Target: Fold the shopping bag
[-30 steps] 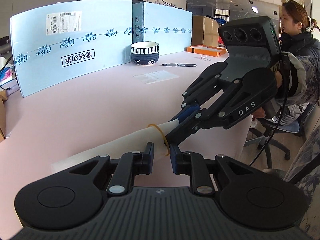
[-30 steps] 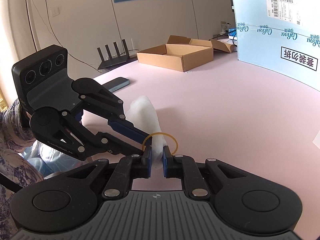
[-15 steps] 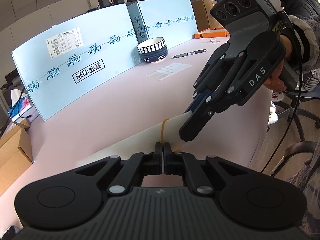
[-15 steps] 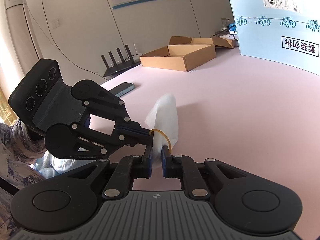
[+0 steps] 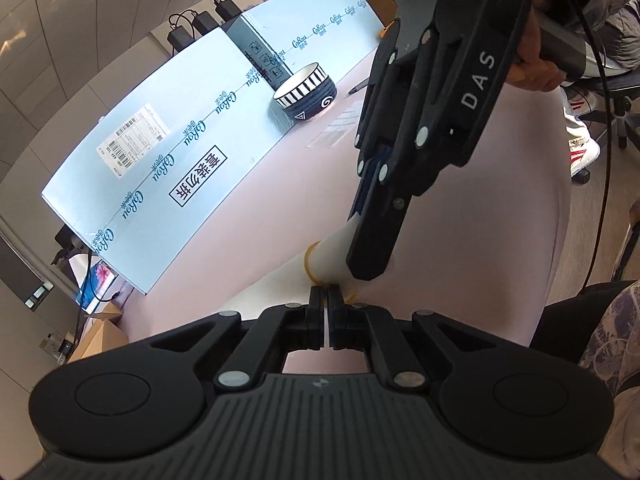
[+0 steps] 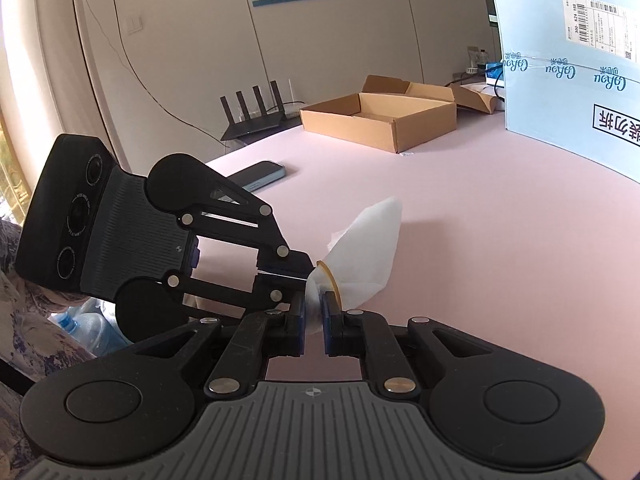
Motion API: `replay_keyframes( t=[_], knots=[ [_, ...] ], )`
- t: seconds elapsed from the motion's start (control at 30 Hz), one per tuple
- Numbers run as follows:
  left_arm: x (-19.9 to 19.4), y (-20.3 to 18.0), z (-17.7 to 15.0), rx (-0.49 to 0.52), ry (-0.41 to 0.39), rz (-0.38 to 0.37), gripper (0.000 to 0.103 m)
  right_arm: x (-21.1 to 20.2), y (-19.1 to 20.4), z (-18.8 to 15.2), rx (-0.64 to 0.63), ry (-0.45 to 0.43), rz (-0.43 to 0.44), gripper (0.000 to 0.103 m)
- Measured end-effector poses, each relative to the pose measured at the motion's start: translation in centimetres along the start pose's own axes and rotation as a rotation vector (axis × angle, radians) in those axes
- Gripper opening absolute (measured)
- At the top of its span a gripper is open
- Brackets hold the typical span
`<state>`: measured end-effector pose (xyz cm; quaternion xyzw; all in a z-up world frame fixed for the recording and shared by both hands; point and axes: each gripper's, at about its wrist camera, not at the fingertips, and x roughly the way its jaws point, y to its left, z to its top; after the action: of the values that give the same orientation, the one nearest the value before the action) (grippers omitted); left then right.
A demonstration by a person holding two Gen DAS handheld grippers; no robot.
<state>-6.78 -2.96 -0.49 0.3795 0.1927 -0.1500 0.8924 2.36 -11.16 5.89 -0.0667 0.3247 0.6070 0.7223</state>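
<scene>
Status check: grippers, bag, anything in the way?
Left gripper shut on rubber band. Right gripper shut on folded bag. Nothing in the way.

You have a white shopping bag (image 6: pixel 366 252) ringed by a yellow-tan rubber band (image 6: pixel 331 278), over a pale pink table (image 6: pixel 480 240). Both claws, left (image 5: pixel 329 312) and right (image 6: pixel 314 320), are black with dark blue pads. Your bowl (image 5: pixel 306 92) is navy with white stripes; the panel (image 5: pixel 192 140) is light blue with dark blue script; the box (image 6: pixel 380 120) is brown.
</scene>
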Motion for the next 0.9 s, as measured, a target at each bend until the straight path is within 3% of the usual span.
replay_keyframes(
  t=[0.1,0.23,0.43,0.57,0.67,0.7,0.77,0.8,0.83,0.9],
  knots=[
    [0.1,-0.3,-0.3,-0.009,-0.025,0.031,0.003,0.0,-1.1,0.0,0.119,-0.028,0.067,0.008],
    [0.3,-0.4,-0.9,0.000,-0.010,0.078,0.004,0.4,-1.9,-0.8,0.187,0.003,0.085,0.008],
    [0.4,2.0,-1.4,-0.085,0.012,0.130,0.004,0.5,-0.4,-1.0,0.019,0.100,-0.012,0.007],
    [0.1,3.4,-1.8,-0.158,0.023,0.092,0.004,0.7,1.2,-0.5,-0.173,0.142,-0.106,0.007],
    [-2.1,5.0,-0.7,-0.218,-0.067,0.045,0.005,0.7,2.6,-0.1,-0.332,0.179,-0.165,0.007],
    [-2.8,5.5,-0.3,-0.238,-0.097,0.029,0.007,0.6,3.1,0.1,-0.386,0.193,-0.184,0.007],
    [-4.0,6.2,0.6,-0.254,-0.153,0.000,0.024,0.5,3.8,0.4,-0.496,0.239,-0.228,0.007],
    [-4.2,6.5,1.2,-0.243,-0.182,-0.017,0.040,0.4,3.9,0.5,-0.520,0.256,-0.247,0.007],
    [-4.4,6.9,1.7,-0.232,-0.210,-0.034,0.049,0.3,3.8,0.6,-0.535,0.271,-0.265,0.007],
    [-3.0,7.2,1.8,-0.217,-0.182,-0.044,0.048,0.0,3.6,0.7,-0.555,0.294,-0.301,0.007]
  ],
)
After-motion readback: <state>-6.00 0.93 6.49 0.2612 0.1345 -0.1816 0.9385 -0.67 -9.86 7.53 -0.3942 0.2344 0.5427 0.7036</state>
